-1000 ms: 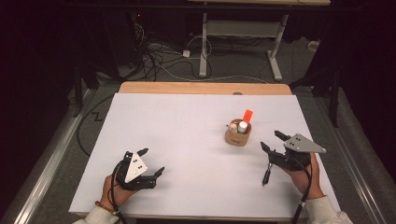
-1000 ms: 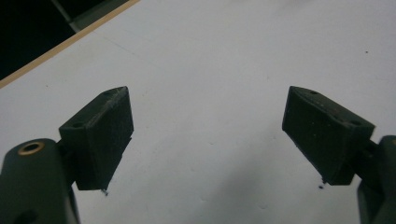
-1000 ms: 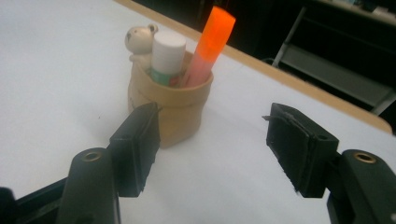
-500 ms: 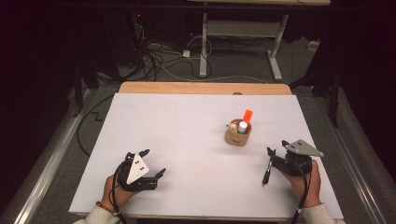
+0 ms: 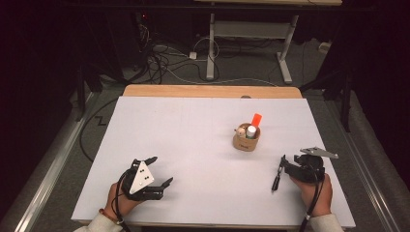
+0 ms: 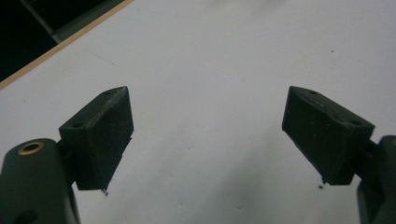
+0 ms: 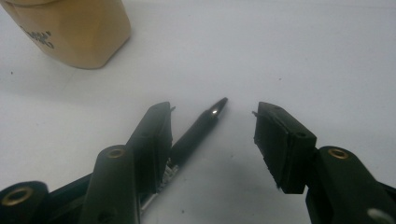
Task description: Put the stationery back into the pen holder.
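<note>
Right hand-held gripper (image 7: 212,116) has just been closing around a black pen (image 7: 198,130) lying on the white surface (image 5: 193,135), jaws apart, not yet pinching; pen is unlifted, cup (image 5: 246,140) well apart; left hand-held gripper (image 6: 208,135) rests open, empty.

Bare sheet (image 5: 193,140) around lone cup (image 5: 246,140)

A lab or test room, by the look of it: a white-covered table (image 5: 193,145), with loose cables (image 5: 169,63) tangled on the grey floor behind it beside a bare desk frame (image 5: 249,43).
</note>
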`<state>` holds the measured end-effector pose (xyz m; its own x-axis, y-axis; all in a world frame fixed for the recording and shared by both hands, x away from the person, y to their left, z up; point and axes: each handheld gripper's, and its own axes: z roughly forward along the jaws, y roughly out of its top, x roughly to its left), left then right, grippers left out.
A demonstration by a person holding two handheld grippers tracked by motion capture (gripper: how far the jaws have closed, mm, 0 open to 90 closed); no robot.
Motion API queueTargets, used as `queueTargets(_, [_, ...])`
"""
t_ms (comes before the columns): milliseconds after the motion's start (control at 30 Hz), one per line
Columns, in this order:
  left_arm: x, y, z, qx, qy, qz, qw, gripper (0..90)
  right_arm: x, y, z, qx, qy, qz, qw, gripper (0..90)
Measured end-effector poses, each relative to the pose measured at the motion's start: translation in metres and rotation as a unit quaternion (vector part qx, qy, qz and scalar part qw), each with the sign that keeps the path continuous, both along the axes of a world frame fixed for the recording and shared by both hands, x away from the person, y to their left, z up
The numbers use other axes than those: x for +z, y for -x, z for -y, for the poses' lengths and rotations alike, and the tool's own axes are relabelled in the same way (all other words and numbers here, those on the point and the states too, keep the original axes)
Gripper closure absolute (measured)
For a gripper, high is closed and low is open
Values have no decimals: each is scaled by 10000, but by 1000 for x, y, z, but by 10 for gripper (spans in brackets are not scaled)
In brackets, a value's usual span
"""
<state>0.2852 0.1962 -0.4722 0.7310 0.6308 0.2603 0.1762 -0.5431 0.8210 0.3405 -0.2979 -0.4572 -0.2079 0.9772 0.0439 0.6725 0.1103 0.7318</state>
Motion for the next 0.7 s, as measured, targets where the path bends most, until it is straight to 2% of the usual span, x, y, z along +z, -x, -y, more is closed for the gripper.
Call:
queueTargets(67, [2,2,0,-43,56,28,10000,160,3,-3,-5,-23,126,-179,9998,483])
queueTargets(167, [3,4,-1,-87,58,84,9999,160,7,-11,-9,-48,107,-536,9985,487])
queueTargets(233, [3,4,-1,-92,54,74,9999,160,10,-17,-9,-125,143,-784,9967,512])
queueTargets(300, [3,5,-1,-127,75,68,9999,160,11,-23,-7,-319,160,-1064,9937,530])
queueTargets(367, [4,6,-1,-148,33,105,9998,160,12,-27,-4,-359,112,-1268,9912,524])
queueTargets(433, [5,6,-3,-165,12,154,9997,160,14,-29,-4,-452,63,-1399,9891,528])
queueTargets(567, [7,3,-8,-142,148,99,9997,160,18,-30,-18,-320,333,-1556,9867,530])
queueTargets(700, [7,3,-6,-223,112,97,9996,160,18,-33,-31,-252,519,-1646,9847,544])
